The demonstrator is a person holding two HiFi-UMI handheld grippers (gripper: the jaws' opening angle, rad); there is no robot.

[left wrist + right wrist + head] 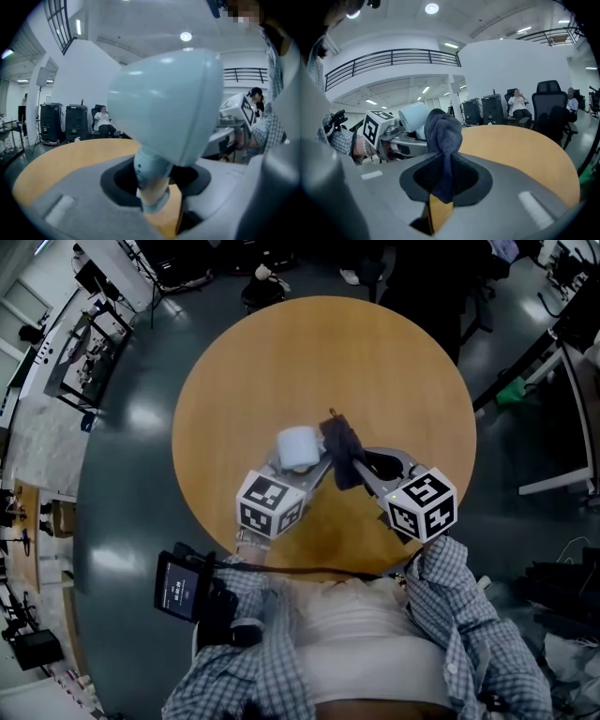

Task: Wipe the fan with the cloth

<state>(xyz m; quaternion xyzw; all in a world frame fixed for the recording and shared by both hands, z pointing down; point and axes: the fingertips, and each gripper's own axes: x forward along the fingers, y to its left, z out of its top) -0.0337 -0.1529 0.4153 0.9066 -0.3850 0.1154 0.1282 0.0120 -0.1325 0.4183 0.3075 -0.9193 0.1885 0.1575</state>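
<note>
Wooden round table (281, 352) beneath fan (298, 446), grey floor (131, 437)

The fan (298, 446) is pale blue-white. Just right of the fan, the cloth (342, 456) is dark navy. Beneath the fan, the worktop (281, 362) is warm orange-brown. Nearer than the fan, the left gripper (305, 465) and right gripper (356, 463) are grey, and their cubes (270, 504) are white with black square markers. The sleeve (469, 606) is blue-and-white check.
</note>
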